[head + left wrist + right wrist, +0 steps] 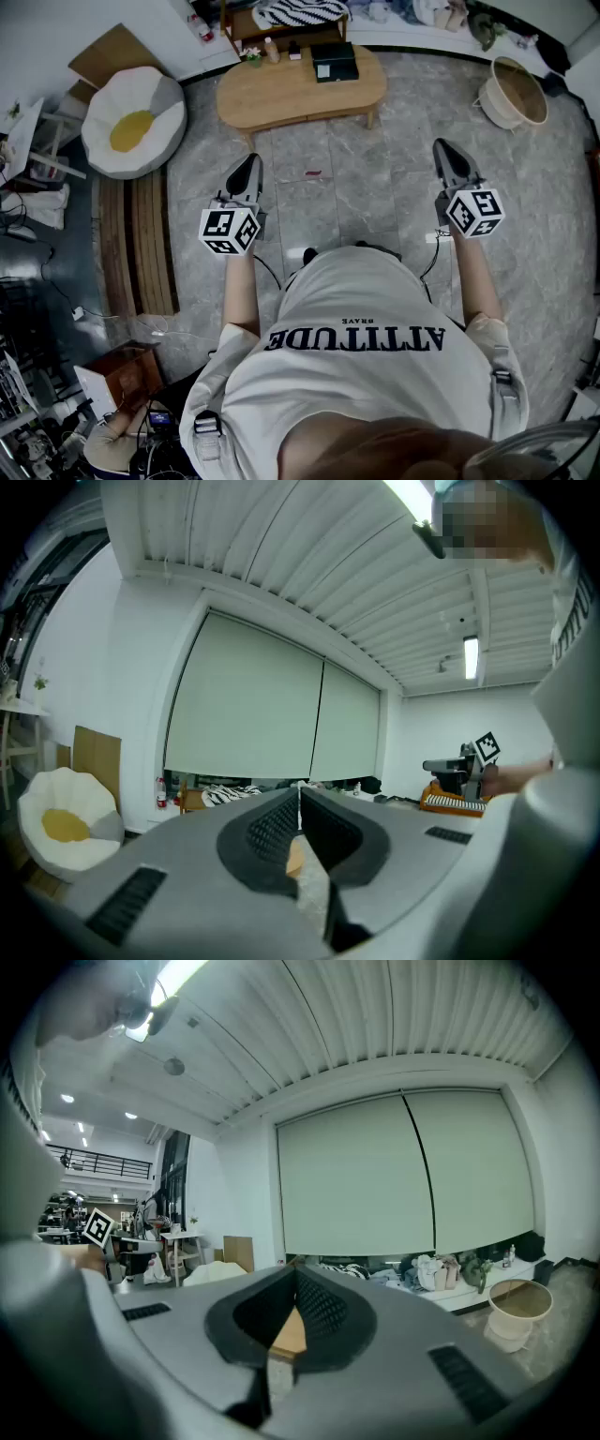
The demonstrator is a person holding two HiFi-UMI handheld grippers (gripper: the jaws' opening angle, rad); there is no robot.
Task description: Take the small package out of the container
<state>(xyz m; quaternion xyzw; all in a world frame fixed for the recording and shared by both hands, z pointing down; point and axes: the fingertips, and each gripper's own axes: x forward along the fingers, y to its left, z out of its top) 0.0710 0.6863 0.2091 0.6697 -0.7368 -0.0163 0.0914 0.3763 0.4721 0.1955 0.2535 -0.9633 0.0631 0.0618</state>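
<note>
A black box-like container [335,62] stands on the oval wooden table [281,94] across the floor in the head view; I cannot make out a small package in it. My left gripper [246,169] and right gripper [448,155] are held level in front of the person, well short of the table and pointing toward it. Each one is shut with nothing between its jaws. In the left gripper view the jaws of the left gripper [299,794] meet at the tip; the right gripper [294,1274] shows the same in its own view.
A white and yellow egg-shaped cushion [131,122] lies left of the table. A round basket [513,92] sits at the far right. Wooden slats [136,244] run along the floor on the left, and a small red thing [313,172] lies on the tiles.
</note>
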